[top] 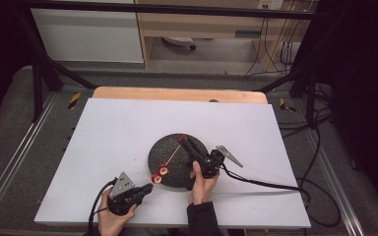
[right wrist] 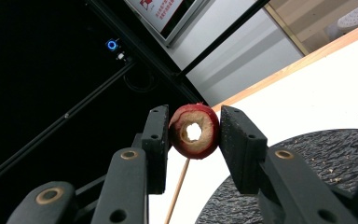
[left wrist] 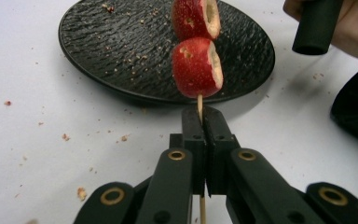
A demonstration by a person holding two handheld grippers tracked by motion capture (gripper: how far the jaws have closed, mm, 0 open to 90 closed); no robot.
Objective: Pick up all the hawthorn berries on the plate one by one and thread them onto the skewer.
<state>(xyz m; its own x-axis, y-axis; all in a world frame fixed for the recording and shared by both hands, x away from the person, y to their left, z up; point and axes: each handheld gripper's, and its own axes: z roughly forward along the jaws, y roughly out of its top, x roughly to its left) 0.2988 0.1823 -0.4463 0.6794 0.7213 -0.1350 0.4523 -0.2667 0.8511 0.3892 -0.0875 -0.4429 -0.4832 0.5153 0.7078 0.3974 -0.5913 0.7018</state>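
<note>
Skewer [left wrist: 199, 105] pinched in my left tongs [left wrist: 200, 121], cored red fruit [right wrist: 195, 131] clamped in my right tongs [right wrist: 193, 135], over the black plate [top: 166, 169].

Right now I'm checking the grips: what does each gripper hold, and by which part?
The left gripper pinches the thin wooden skewer at its bare end. The right gripper clamps a red hollowed fruit piece by its sides.

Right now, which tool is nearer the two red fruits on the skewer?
Left. The left tool is shut on the skewer just below the two red fruits. The right tool is up at the skewer's far end, shut on a third cored fruit.
</note>
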